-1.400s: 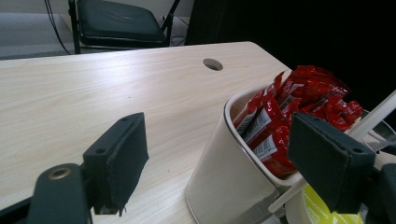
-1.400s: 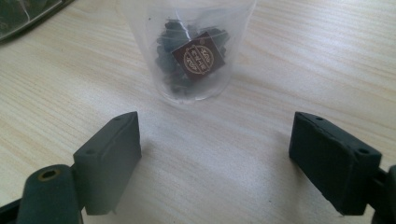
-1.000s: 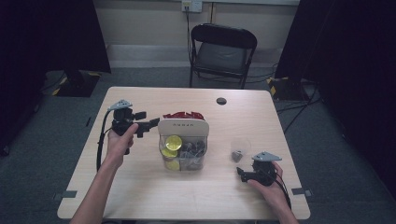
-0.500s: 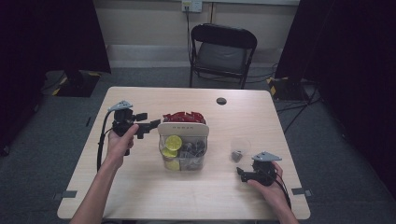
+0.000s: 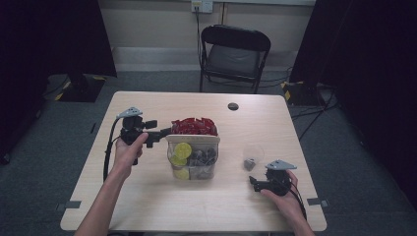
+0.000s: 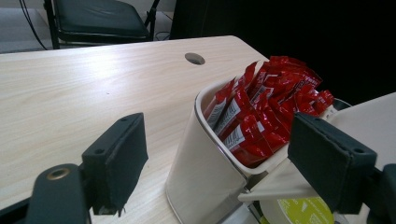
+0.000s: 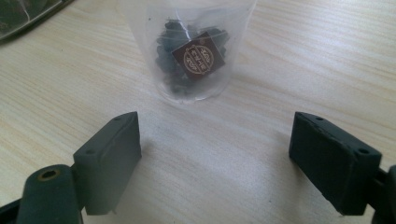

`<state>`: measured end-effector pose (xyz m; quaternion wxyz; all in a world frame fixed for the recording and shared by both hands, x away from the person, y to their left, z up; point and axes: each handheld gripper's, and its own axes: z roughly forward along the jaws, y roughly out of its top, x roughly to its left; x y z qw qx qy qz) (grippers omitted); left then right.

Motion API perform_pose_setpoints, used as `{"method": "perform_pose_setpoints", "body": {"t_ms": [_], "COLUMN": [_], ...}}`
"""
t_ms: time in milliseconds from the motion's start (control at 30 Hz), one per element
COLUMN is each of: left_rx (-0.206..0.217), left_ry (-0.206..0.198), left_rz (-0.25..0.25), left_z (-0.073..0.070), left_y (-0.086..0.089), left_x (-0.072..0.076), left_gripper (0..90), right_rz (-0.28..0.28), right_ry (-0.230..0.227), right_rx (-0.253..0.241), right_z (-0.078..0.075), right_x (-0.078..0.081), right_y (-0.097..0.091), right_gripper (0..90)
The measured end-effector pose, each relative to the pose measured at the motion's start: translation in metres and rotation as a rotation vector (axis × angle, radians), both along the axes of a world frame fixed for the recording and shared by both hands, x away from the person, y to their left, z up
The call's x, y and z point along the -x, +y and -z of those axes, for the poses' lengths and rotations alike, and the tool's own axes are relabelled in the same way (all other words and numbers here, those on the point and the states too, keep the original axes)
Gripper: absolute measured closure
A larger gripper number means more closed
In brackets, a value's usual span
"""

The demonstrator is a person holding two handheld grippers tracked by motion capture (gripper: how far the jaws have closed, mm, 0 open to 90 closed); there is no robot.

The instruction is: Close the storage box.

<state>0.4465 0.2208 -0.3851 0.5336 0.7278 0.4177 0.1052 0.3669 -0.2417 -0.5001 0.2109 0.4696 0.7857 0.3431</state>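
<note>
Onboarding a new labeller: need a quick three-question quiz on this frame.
1. True or false: the left gripper is shut on a red packet.
2. What lies just ahead of the right gripper? A) a clear bag of dark pieces B) a yellow lid C) a chair
3. What fills the white bin?

Key
1. False: its jaws stand open at the bin's rim.
2. A, the clear bag.
3. Red packets.

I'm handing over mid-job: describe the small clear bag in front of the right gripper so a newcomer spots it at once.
Start at the wooden table, then the container at its middle. To the right of that, just ahead of the right gripper with its open jaws, stands the small clear bag. Unlike the container's red packets, it stands alone, see-through, holding dark pieces and a brown square label with gold print.
</note>
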Motion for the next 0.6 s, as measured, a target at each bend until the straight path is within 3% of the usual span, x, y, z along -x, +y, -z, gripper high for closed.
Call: {"method": "perform_pose_setpoints", "body": {"t_ms": [600], "left_rx": [-0.015], "left_ry": [0.007], "left_rz": [0.025], "left_z": [0.0011], "left_y": [-0.0067], "left_x": [0.0037], "left_gripper": [19.0], "right_rz": [0.0], "right_ry": [0.0], "right_rx": [0.0], "right_z": [0.0], "right_x": [0.0], "right_y": [0.0], "right_gripper": [16.4]}}
